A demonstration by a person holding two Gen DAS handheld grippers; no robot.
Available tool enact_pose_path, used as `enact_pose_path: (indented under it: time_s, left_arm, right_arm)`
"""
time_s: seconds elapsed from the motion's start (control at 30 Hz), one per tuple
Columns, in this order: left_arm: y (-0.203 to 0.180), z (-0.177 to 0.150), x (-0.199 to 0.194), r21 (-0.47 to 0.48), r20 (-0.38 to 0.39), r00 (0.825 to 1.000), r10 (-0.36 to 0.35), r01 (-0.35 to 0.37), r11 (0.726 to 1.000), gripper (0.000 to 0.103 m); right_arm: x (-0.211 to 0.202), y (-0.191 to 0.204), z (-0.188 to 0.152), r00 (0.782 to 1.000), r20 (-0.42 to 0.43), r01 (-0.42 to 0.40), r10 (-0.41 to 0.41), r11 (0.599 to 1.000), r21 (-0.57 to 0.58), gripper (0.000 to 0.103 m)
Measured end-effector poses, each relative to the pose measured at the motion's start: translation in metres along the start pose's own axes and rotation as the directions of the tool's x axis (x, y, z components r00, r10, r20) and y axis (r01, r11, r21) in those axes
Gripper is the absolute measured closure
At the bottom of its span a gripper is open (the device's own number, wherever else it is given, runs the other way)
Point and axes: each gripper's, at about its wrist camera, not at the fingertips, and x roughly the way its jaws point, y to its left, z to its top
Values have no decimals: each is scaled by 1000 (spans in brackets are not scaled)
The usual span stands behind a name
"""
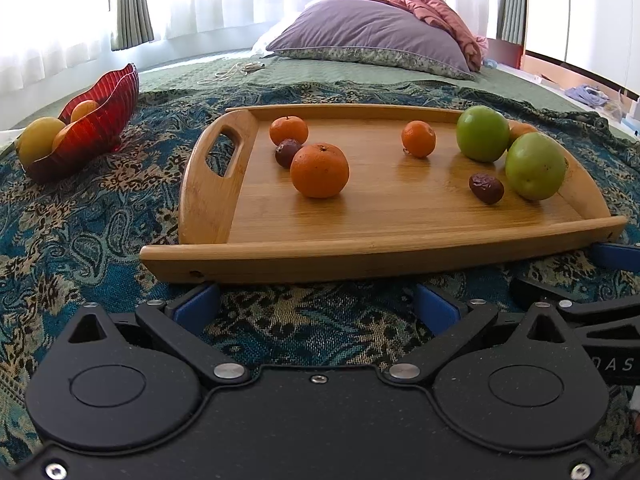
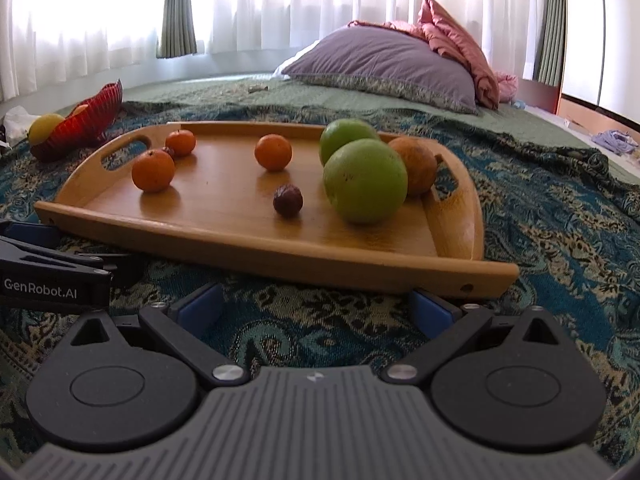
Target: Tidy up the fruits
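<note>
A wooden tray (image 1: pixel 400 240) (image 2: pixel 248 248) lies on a patterned blanket. On it are three oranges, the nearest one at the left (image 1: pixel 319 171) (image 2: pixel 153 171), two green apples (image 1: pixel 535 167) (image 2: pixel 365 181), two dark dates (image 1: pixel 486 188) (image 2: pixel 287 200) and a brownish fruit (image 2: pixel 416 165) behind the apples. A red bowl (image 1: pixel 100 120) (image 2: pixel 84 126) at the far left holds yellow and orange fruit. My left gripper (image 1: pixel 316 304) is open and empty before the tray's near edge. My right gripper (image 2: pixel 316 306) is open and empty before the tray's right corner.
A purple pillow (image 1: pixel 368 36) and a pink quilt (image 1: pixel 436 4) lie at the back of the bed. Curtains and bright windows stand behind. The other gripper shows at the right edge of the left wrist view (image 1: pixel 600 320).
</note>
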Motion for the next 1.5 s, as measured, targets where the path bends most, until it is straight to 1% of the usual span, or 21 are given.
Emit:
enact_pose_path:
  time_s: [0.13, 1.5]
  left_arm:
    - [0, -1, 1, -3, -3, 1000, -2, 2, 1000, 0]
    - [2, -4, 1, -8, 3, 1000, -4, 4, 1000, 0]
  right_arm:
    - [1, -2, 0, 1000, -3, -10, 10, 1000, 14, 0]
    - [1, -1, -1, 1000, 1, -7, 7, 1000, 12, 0]
